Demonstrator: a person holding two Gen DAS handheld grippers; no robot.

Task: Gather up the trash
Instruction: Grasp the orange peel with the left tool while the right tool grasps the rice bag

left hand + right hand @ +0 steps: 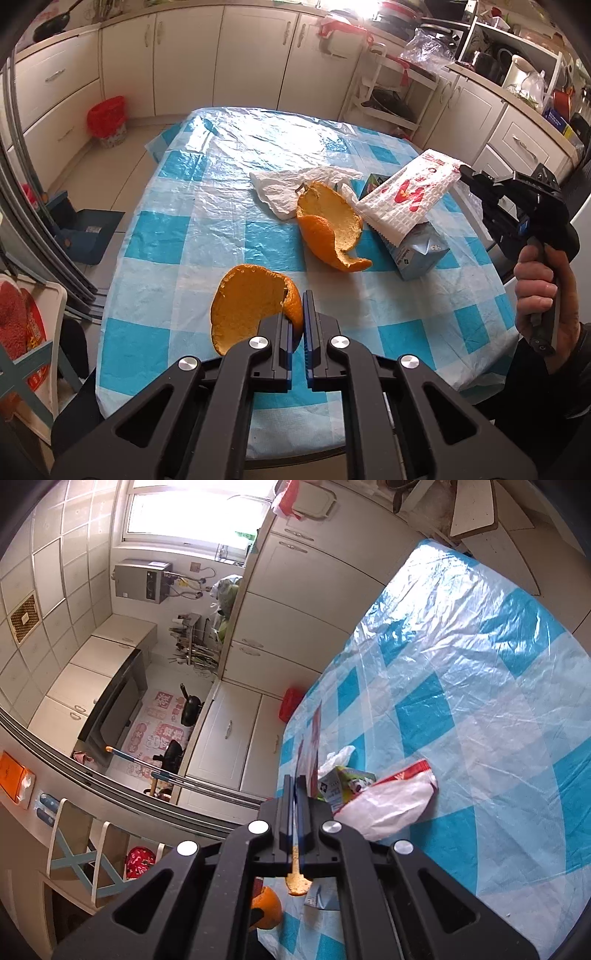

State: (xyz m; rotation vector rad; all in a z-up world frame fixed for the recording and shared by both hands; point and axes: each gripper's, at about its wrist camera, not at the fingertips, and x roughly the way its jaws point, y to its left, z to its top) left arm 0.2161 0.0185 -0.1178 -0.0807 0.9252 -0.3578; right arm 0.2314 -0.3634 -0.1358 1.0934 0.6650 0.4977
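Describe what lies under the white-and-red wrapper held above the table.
Under the wrapper, held by the right tool, a pale blue carton lies on the checked tablecloth. A green box peeks out behind. The carton's far end is covered.

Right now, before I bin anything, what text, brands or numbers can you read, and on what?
Nothing reads cleanly enough to quote.
White wrapper in the right gripper: red print, not legible.
Blue carton: small dark marks, too small to read.
Small carton: printed label, blurred.
Pink printed sheet in the kitchen: large characters, too blurred to quote.
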